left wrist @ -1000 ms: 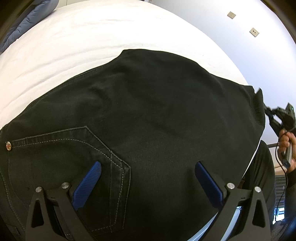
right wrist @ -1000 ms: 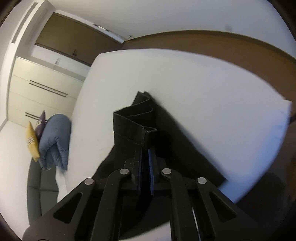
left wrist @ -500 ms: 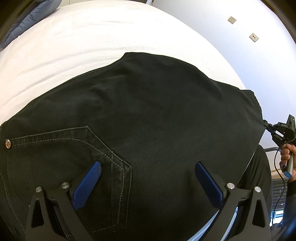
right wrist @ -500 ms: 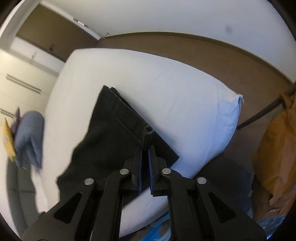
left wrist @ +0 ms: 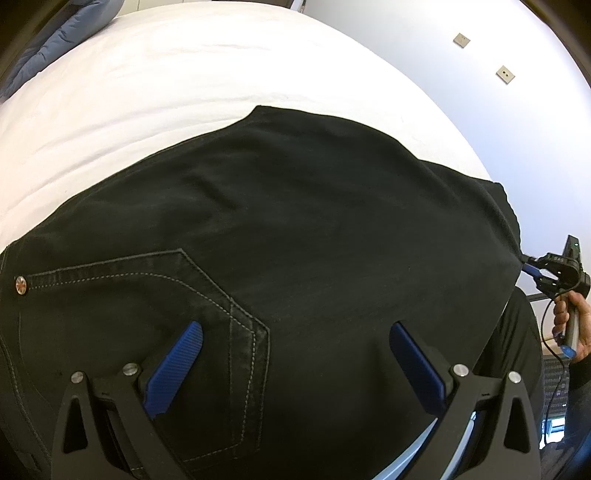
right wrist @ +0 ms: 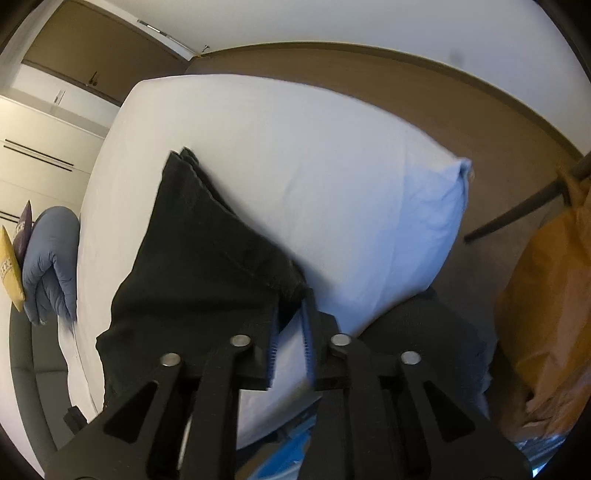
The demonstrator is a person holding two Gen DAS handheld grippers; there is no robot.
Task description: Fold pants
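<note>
Bright, even light on the white bed (left wrist: 184, 74), fisheye-bent edges (right wrist view slightly motion-blurred).

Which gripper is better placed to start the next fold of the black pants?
Left. The left gripper hovers open over the pants near the pocket; the right gripper is opening at the hem's edge.

Pants (left wrist: 295, 258) spread flat on mattress (left wrist: 184, 81); pillow (left wrist: 48, 33) lay behind, at far-left corner.
</note>
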